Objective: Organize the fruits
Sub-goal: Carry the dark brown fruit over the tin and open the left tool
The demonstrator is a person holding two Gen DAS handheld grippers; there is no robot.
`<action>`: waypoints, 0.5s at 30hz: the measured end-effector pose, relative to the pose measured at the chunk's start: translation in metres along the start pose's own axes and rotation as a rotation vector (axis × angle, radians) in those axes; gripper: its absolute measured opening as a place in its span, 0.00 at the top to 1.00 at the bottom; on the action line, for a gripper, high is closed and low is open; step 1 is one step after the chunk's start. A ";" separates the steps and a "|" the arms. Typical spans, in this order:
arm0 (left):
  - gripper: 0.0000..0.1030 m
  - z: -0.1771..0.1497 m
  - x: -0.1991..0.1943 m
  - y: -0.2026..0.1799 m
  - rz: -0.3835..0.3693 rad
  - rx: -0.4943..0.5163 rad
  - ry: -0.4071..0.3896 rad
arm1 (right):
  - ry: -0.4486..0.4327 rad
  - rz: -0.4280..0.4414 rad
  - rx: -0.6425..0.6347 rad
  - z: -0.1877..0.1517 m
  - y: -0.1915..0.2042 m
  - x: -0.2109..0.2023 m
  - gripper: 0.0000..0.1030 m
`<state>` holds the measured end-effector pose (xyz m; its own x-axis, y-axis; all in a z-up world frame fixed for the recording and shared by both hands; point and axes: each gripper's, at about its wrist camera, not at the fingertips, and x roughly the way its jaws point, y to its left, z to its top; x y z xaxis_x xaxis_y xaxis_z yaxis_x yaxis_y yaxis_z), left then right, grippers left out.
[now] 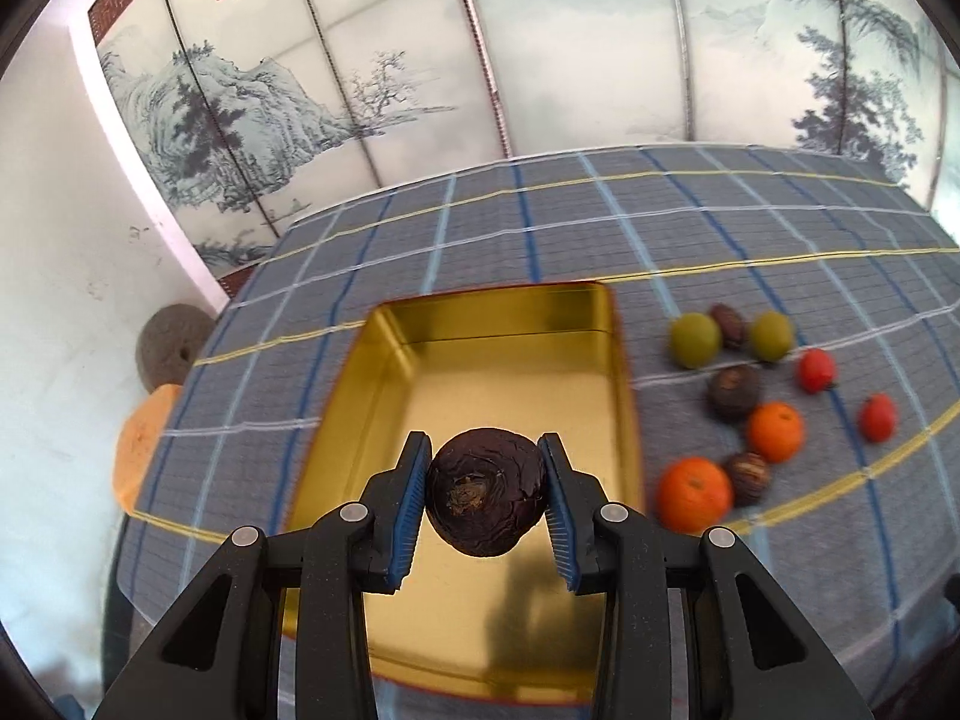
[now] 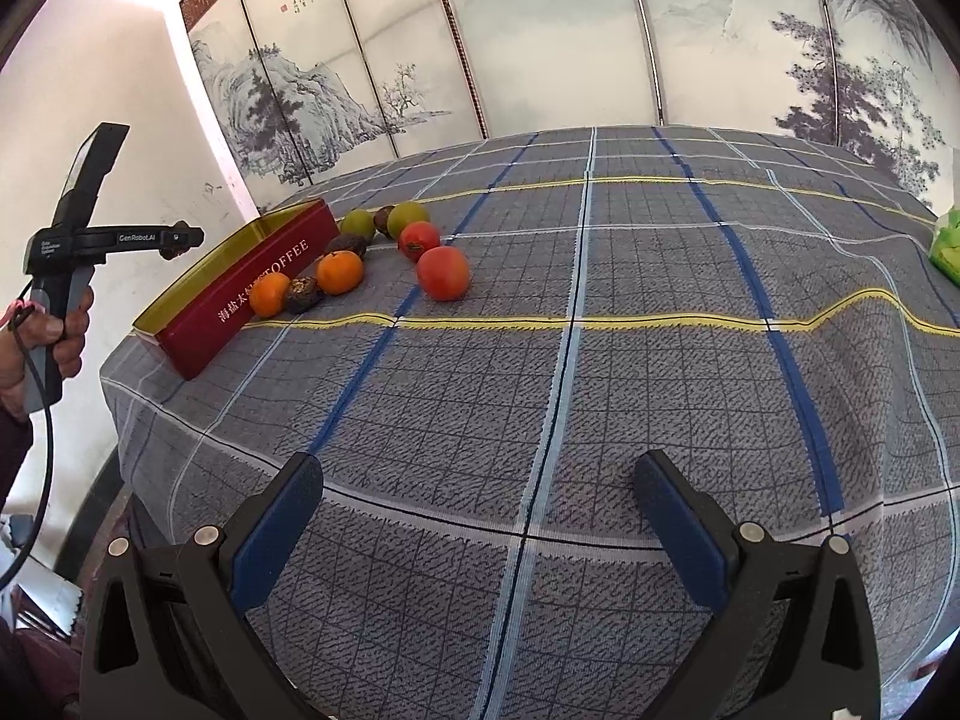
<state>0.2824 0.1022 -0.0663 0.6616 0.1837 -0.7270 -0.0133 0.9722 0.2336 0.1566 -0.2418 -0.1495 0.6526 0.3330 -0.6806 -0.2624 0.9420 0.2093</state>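
My left gripper (image 1: 485,495) is shut on a dark wrinkled passion fruit (image 1: 485,501) and holds it above the near part of the gold-lined tin (image 1: 618,372). From the right wrist view the tin (image 2: 240,306) is red outside and the left gripper (image 2: 174,243) hovers over it. To the tin's right lie two oranges (image 1: 695,493), two green fruits (image 1: 695,339), two red tomatoes (image 1: 877,417) and three more dark fruits (image 1: 733,391). My right gripper (image 2: 477,519) is open and empty over the cloth near the table's front.
The table wears a grey plaid cloth (image 2: 600,360). A painted folding screen (image 2: 540,60) stands behind it. A green packet (image 2: 947,243) lies at the far right edge. An orange object (image 1: 141,450) and a grey round thing (image 1: 171,345) sit off the table's left side.
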 end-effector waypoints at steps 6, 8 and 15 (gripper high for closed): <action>0.64 0.015 0.034 0.013 0.049 0.034 0.045 | 0.009 -0.016 -0.012 0.004 0.005 0.006 0.00; 0.64 0.020 0.045 0.017 0.065 0.052 0.053 | 0.011 -0.020 -0.017 0.005 0.006 0.008 0.00; 0.64 0.032 0.079 0.026 0.108 0.110 0.092 | 0.021 -0.043 -0.038 0.006 0.010 0.012 0.00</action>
<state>0.3587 0.1376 -0.0967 0.5897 0.3037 -0.7483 0.0045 0.9253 0.3792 0.1663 -0.2277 -0.1511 0.6488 0.2912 -0.7030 -0.2615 0.9529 0.1534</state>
